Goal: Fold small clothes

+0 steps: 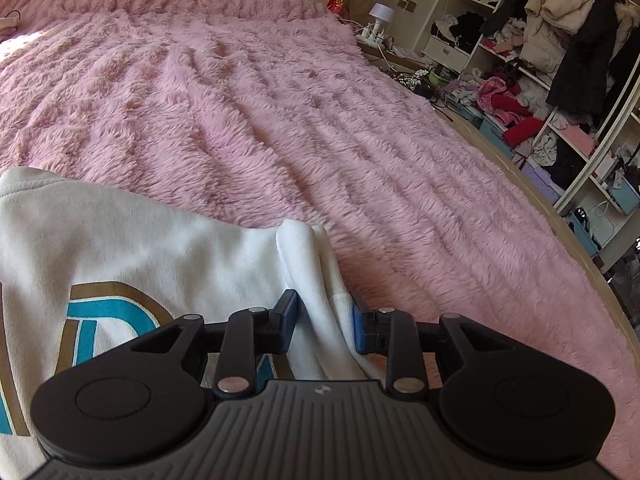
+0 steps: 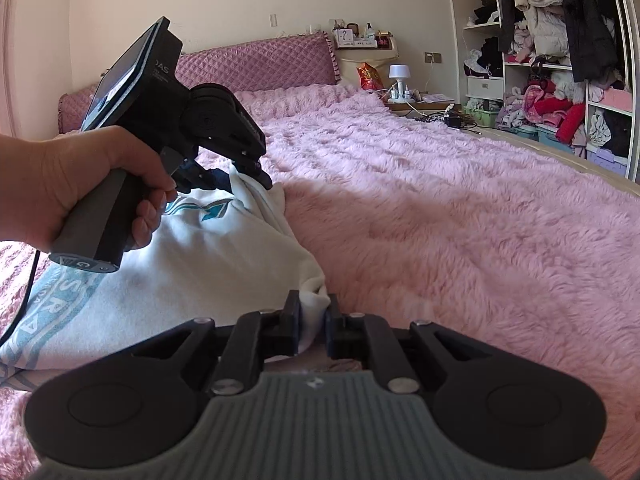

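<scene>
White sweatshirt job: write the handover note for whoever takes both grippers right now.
Left gripper: jaws parted, a fold of the white printed sweatshirt between them, pads not pressing.
Right gripper: jaws shut on the sweatshirt's near corner.
Sweatshirt lies bunched on the fluffy pink blanket, print side up.
Done: one edge gathered along its right side.
Left: probably finish the fold and flatten it.

Sweatshirt [image 2: 208, 256] on bed blanket [image 2: 440, 220], near left. Headboard [image 2: 256, 66] far. Wardrobe shelves [image 2: 560, 80] right of bed.
</scene>
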